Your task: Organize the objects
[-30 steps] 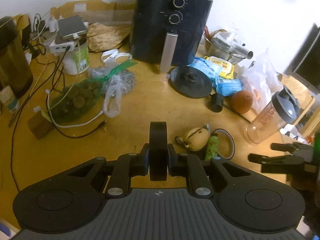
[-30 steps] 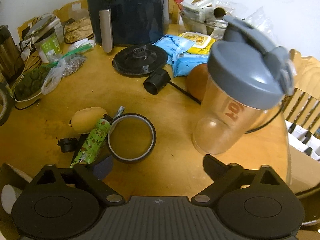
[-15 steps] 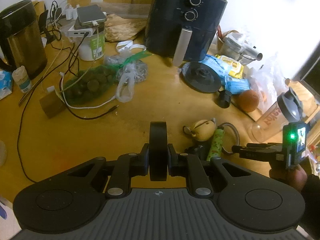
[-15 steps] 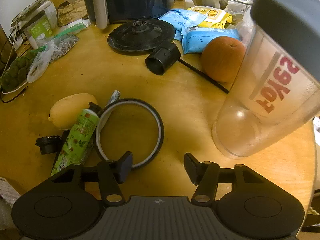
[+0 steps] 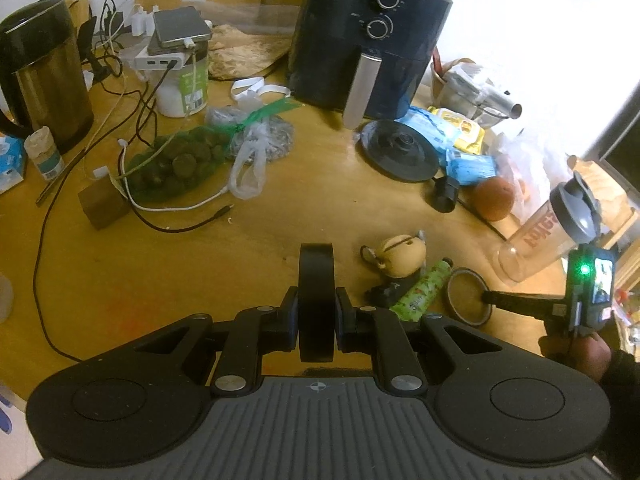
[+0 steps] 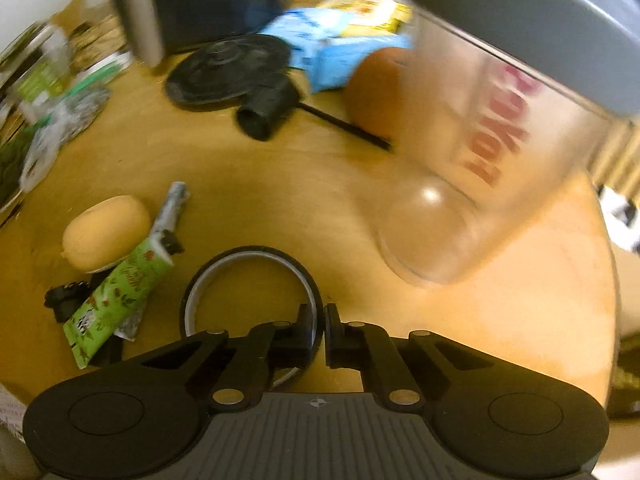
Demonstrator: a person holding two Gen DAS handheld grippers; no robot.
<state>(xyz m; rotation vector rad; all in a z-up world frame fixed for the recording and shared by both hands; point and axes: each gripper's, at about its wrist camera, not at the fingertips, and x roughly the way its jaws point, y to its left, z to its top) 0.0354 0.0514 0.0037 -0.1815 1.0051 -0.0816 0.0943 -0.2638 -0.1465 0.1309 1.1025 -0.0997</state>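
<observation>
My left gripper (image 5: 316, 312) is shut on a black tape roll (image 5: 316, 280) and holds it above the wooden table (image 5: 160, 264). My right gripper (image 6: 319, 322) is shut on the rim of a thin dark tape ring (image 6: 224, 268) lying on the table; it also shows in the left wrist view (image 5: 466, 294), where the right gripper (image 5: 490, 297) reaches into it. A green tube (image 6: 120, 300) and a tan rounded object (image 6: 106, 232) lie just left of the ring.
A clear shaker bottle with a grey lid (image 6: 480, 160) stands close on the right. An orange (image 6: 376, 92), black disc (image 6: 228, 74), blue packets (image 6: 336, 56) and air fryer (image 5: 368, 36) sit behind. Kettle (image 5: 44, 76), cables and bags (image 5: 180, 160) crowd the left.
My right gripper has moved down and forward to the tape ring and closed on its rim. My left gripper has kept hold of the black roll and pulled back a little.
</observation>
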